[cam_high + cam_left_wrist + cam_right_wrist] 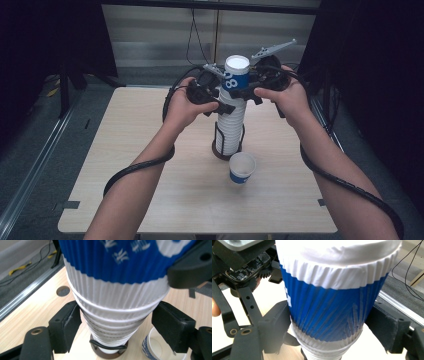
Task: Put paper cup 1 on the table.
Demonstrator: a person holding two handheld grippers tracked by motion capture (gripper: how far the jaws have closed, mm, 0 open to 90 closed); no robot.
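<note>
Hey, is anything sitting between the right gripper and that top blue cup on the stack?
Nothing visible does. The right gripper has its jaws on either side of the top cup, close against its blue band. The left gripper brackets the stack lower down, and the loose cup stands apart on the table.

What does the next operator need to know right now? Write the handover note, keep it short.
Left gripper: jaws on either side of the cup stack, below the top cup; the left gripper view shows them close to the ribbed wall, contact not certain.
Right gripper: jaws on either side of the top cup, at its blue band; a firm grip cannot be confirmed.
The stack stands upright in a wire holder at the table's middle. One loose cup stands upright just in front of it.
Done: apparently one cup already taken off.
Left, probably: lift the top cup free while steadying the stack, then set it down.
</note>
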